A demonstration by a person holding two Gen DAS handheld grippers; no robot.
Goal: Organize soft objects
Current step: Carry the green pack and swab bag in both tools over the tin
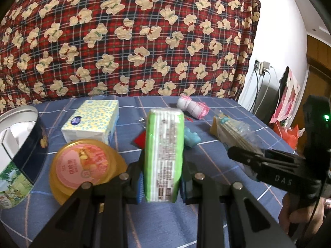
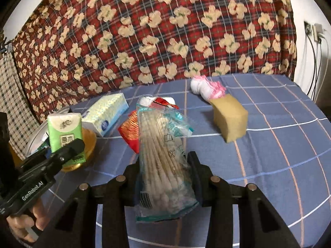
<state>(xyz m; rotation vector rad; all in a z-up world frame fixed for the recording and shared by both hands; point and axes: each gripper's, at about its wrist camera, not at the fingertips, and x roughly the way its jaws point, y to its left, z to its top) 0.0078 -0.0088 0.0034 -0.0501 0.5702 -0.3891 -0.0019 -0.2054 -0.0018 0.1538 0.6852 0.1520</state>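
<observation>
My left gripper [image 1: 162,184] is shut on a green tissue pack [image 1: 164,155], which stands upright between the blue pads above the blue checked bedsheet [image 1: 206,165]. The right wrist view shows that pack [image 2: 64,128] at the left, above a yellow cup. My right gripper [image 2: 165,177] is shut on a clear bag of cotton swabs [image 2: 163,155], lifted off the sheet. In the left wrist view the right gripper [image 1: 244,155] enters from the right with the swab bag [image 1: 233,132].
On the sheet lie a dotted tissue box [image 1: 93,119], a yellow cup with a pink lid [image 1: 82,165], an open round tin [image 1: 20,144], rolled white-and-pink socks [image 2: 206,87], a yellow sponge [image 2: 230,119] and a red packet [image 2: 130,132]. A red plaid quilt [image 2: 165,31] rises behind.
</observation>
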